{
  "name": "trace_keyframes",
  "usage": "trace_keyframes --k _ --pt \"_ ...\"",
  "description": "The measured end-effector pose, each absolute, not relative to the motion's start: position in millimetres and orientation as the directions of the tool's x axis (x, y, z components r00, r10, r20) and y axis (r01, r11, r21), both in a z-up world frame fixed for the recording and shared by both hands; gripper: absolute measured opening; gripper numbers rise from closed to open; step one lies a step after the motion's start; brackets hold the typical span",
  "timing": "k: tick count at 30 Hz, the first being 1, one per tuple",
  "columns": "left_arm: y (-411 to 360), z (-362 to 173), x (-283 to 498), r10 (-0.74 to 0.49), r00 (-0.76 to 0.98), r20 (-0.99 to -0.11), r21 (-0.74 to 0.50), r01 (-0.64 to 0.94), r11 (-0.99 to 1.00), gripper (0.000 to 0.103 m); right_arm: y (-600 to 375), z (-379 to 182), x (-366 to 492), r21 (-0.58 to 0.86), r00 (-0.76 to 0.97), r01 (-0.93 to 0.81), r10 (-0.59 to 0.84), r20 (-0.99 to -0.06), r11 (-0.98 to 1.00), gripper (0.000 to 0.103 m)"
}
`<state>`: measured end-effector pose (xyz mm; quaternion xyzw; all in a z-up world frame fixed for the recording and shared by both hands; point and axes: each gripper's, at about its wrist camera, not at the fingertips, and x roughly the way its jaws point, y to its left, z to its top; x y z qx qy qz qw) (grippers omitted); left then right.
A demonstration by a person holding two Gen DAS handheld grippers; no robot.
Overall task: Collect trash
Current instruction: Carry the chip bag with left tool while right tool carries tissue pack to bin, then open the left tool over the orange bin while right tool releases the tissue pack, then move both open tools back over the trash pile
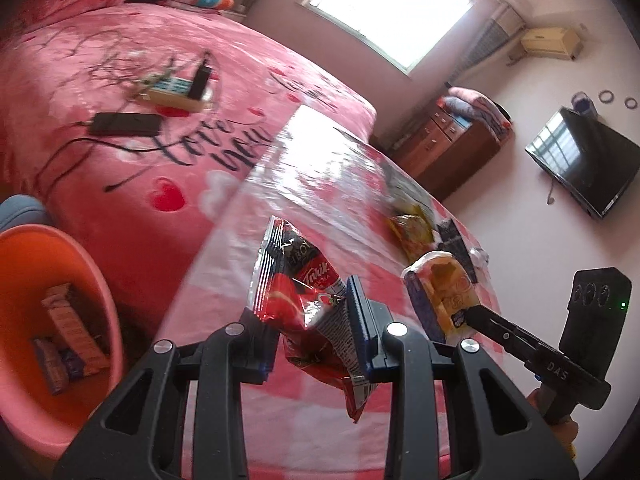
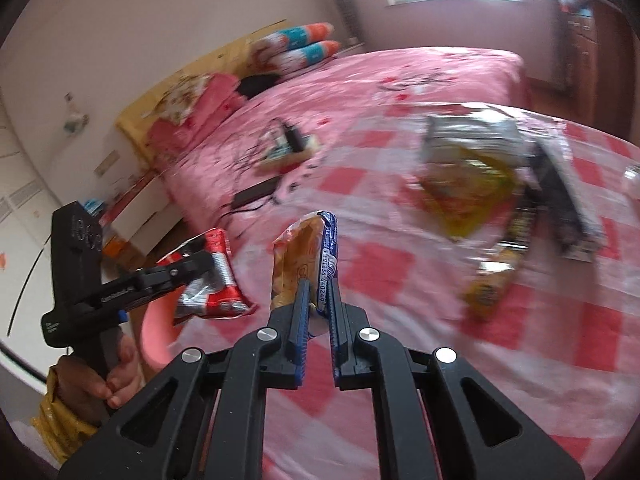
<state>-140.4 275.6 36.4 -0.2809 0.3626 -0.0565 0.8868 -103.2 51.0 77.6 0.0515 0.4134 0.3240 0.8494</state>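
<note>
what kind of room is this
Most likely a home bedroom: a bed under a pink heart-print blanket with pillows, a brown wooden dresser, and a black flat-screen television on the wall. Snack wrappers litter a pink checked tablecloth.

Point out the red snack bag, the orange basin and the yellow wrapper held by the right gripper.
red snack bag (image 1: 304, 292): left wrist view, printed front.
orange basin (image 1: 86, 258): left wrist view, right rim.
yellow wrapper (image 2: 294, 258): right wrist view, yellow face above the jaws.
</note>
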Motion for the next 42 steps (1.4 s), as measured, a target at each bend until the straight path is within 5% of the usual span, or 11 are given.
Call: trace_keyframes --k 19,21,23,25,31,42 --pt "419.3 5.3 -227.4 -0.013 0.716 -0.698 -0.468 -0.442 0.766 0.034 255.8 57.6 -134.9 0.419 0.098 -0.756 0.719 -0.688 0.503 0.014" --pt "432.0 -8.2 -232.8 0.009 0.691 -0.723 -0.459 -0.49 0.741 0.054 268.5 45.4 -137.7 0.419 0.077 -0.761 0.71 -0.7 0.496 0.025" --pt "439.6 -17.4 -237.5 0.047 0.663 -0.748 -0.421 -0.528 0.738 0.068 269.1 38.0 -134.7 0.438 0.074 -0.735 0.703 -0.707 0.518 0.057" --pt "444.8 -25.0 -241.2 0.066 0.643 -0.763 -0.399 -0.549 0.735 0.071 259.5 36.4 -130.8 0.455 0.085 -0.712 0.709 -0.7 0.534 0.067" --pt "451.4 -32.9 -243.6 0.083 0.64 -0.764 -0.392 -0.563 0.727 0.076 218.6 50.1 -120.2 0.401 0.222 -0.678 0.691 -0.688 0.616 0.084" --pt "407.4 0.0 -239.0 0.164 0.778 -0.607 -0.326 -0.432 0.841 0.085 140.5 51.3 -112.4 0.396 0.391 -0.605 0.692 -0.607 0.69 0.089"
